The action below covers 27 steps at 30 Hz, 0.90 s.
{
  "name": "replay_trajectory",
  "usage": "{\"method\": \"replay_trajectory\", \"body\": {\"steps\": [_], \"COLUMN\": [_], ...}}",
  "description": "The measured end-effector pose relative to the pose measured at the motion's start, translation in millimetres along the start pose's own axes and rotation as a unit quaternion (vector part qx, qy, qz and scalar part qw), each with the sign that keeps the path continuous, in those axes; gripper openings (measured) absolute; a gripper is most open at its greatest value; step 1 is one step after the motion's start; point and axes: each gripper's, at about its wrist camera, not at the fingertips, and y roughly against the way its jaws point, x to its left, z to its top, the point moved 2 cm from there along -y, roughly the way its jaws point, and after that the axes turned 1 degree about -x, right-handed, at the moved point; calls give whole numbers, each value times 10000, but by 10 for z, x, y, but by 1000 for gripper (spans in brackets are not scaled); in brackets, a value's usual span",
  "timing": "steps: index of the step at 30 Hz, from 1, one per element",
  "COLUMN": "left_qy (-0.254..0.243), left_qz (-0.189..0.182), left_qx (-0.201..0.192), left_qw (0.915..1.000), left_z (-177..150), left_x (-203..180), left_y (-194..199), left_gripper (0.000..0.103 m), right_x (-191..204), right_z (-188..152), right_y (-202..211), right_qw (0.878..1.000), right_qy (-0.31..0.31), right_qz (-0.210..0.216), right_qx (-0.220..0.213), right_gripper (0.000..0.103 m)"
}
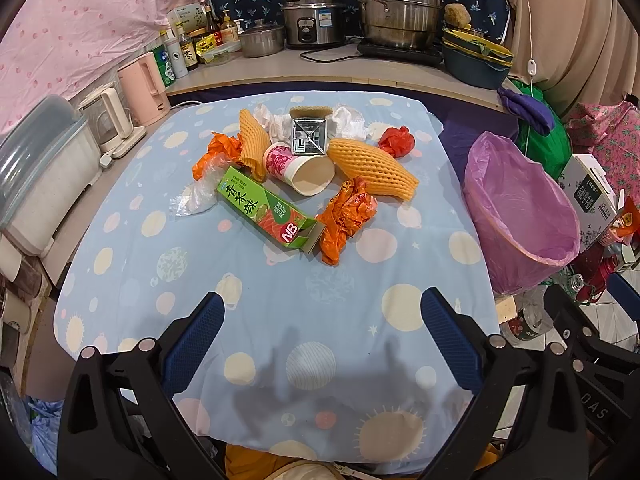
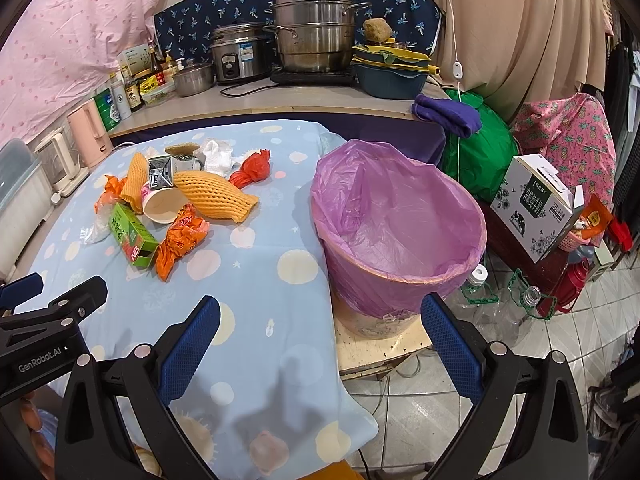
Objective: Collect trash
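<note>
Left wrist view: trash pile [image 1: 304, 168] sits at twelve o'clock, well apart from the left claw [image 1: 320, 344], spread wide over the tabletop [image 1: 280, 300]; right claw [image 2: 320, 344] wide too, empty, purple-lined bin [image 2: 400, 232] at one o'clock.

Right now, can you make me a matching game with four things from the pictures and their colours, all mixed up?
Things:
1. box
2. bin bag
3. paper cup
4. kettle

Colours:
A. pale pink
B. white with a pink pattern
C. green
D. purple

Pairs: 1-C, 2-D, 3-B, 4-A
</note>
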Motion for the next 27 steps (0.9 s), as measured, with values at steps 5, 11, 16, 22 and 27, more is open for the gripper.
{"method": "replay_trajectory", "body": {"steps": [5,11,16,22,27], "left_qy": [9,2,-11,2,2], "left_qz": [2,2,-6,-5,-7], "left_qx": [7,-4,-22,-33,-40], "left_qw": [10000,10000,10000,10000,10000], "left_z": [5,1,17,1,-3], "left_x": [10,-2,-11,-8,-10], "left_y": [2,3,17,36,40], "left_gripper": [94,94,94,94,93], "right_x": [3,-2,4,12,13], "right_z": [2,1,-12,-19,-21], "right_y": [-5,3,16,22,24], "right_qw": [10000,10000,10000,10000,10000], "right_qy": [-7,-2,-15,-11,-11], "right_qz": [-4,-1,-2,-1,-3], "right_qx": [1,-12,-12,-17,-20], "right_gripper": [96,96,96,96,96]}}
